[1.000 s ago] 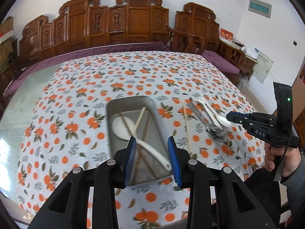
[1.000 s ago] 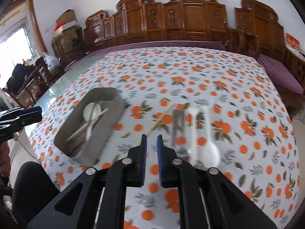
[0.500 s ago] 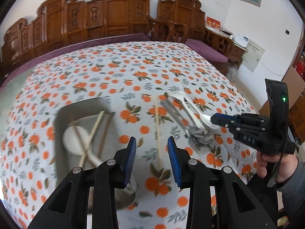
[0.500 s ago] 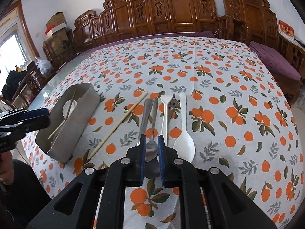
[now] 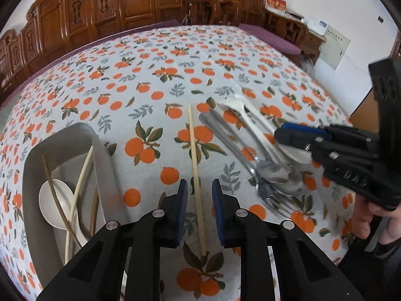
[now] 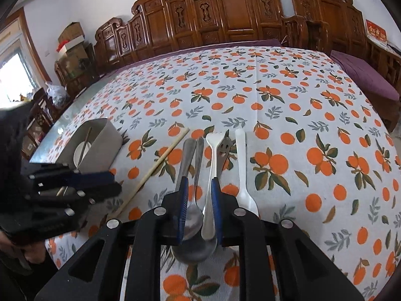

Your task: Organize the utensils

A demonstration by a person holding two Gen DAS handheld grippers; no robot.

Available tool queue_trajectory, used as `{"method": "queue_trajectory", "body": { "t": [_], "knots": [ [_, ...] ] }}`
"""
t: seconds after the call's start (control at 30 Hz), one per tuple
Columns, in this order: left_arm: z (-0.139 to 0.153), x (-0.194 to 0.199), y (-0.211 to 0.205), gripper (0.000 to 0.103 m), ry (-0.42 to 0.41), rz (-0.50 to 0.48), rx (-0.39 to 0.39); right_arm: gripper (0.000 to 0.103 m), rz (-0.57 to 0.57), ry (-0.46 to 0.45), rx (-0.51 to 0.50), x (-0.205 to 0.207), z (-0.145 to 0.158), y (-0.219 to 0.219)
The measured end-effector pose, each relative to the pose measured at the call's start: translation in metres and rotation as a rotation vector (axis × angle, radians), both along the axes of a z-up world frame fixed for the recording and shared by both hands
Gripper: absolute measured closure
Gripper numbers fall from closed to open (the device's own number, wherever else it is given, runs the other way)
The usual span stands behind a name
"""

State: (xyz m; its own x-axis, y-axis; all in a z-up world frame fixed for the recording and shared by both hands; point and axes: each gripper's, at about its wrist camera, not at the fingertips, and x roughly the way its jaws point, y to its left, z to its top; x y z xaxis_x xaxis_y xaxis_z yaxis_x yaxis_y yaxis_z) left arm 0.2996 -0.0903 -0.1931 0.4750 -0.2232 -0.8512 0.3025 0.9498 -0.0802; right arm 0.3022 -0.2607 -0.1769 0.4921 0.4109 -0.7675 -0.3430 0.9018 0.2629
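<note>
A single wooden chopstick (image 5: 195, 165) lies on the orange-print tablecloth, its near end between my open left gripper's (image 5: 199, 195) fingers. The grey metal tray (image 5: 100, 165) at left holds a white spoon (image 5: 54, 203) and several chopsticks. To the right lie metal spoons (image 6: 195, 170), a fork (image 5: 273, 195) and white plastic spoons (image 6: 242, 165). My right gripper (image 6: 199, 195) is open, its fingers straddling a metal spoon handle and a white spoon handle (image 6: 213, 155). It shows in the left wrist view (image 5: 295, 135) over the spoon bowls.
Carved wooden chairs (image 6: 225, 15) line the table's far side. A purple cloth (image 6: 363, 75) edges the table at the far right. The table's near edge lies just below both grippers.
My left gripper has moved right from over the tray to the loose chopstick. My right gripper has opened and lowered over the spoon handles.
</note>
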Motion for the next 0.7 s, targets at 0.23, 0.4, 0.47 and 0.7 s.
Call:
{"method": "queue_trajectory", "body": {
  "t": [0.23, 0.4, 0.47, 0.7],
  "knots": [
    [-0.020, 0.004, -0.005, 0.088, 0.044, -0.003, 0.029, 0.083, 0.020, -0.008, 0.003, -0.001, 0.003, 0.004],
    [-0.023, 0.006, -0.006, 0.088, 0.046, 0.002, 0.041, 0.083, 0.053, -0.017, -0.003, -0.006, 0.009, 0.016],
    [-0.023, 0.007, -0.006, 0.091, 0.044, 0.002, 0.044, 0.083, 0.056, -0.022, -0.009, -0.006, 0.010, 0.019],
    [-0.019, 0.001, 0.000, 0.099, 0.033, -0.014, 0.033, 0.083, 0.056, 0.006, -0.051, -0.002, -0.002, 0.020]
  ]
}}
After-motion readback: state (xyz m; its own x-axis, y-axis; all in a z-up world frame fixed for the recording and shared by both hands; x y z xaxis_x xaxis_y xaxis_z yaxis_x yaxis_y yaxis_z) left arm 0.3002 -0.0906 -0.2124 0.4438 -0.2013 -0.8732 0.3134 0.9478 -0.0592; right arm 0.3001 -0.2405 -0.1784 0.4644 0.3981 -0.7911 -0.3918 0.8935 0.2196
